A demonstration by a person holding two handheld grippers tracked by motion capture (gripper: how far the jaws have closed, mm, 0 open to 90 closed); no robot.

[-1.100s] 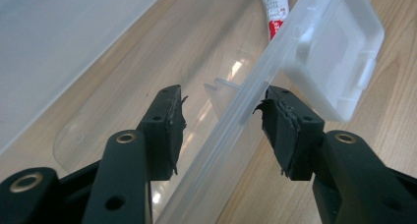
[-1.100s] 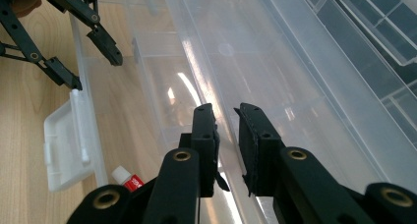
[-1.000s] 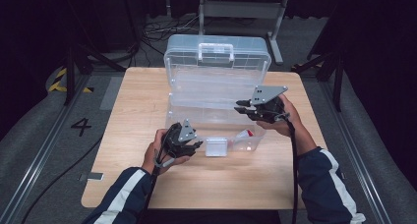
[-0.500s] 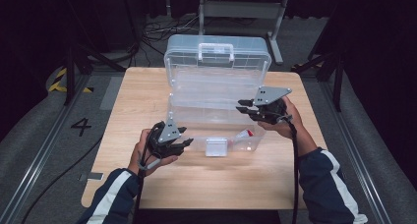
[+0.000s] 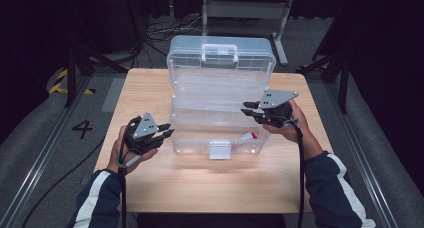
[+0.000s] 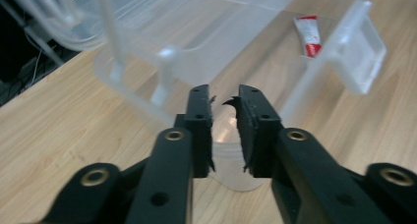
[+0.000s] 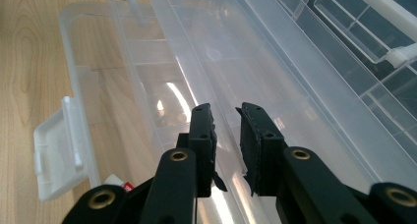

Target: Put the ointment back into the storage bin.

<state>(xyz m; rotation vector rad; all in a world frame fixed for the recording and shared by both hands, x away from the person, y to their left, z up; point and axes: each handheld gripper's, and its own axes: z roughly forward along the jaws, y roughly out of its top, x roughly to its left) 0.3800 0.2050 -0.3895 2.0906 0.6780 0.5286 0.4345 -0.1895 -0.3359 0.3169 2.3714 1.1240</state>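
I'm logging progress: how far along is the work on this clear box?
Done: the clear box stands open, lid up, and a red-and-white tube lies in its bottom. In hand: the right gripper is at the raised tray's end, seemingly pinching it. The left gripper, beside the box, has just been closing its jaws on nothing. Left, probably: lowering the tray and shutting the lid.

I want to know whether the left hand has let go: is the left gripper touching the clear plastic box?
Apart. In the high view the left gripper sits beside the clear plastic box, with bare tabletop between its jaw tips and the box's side wall.
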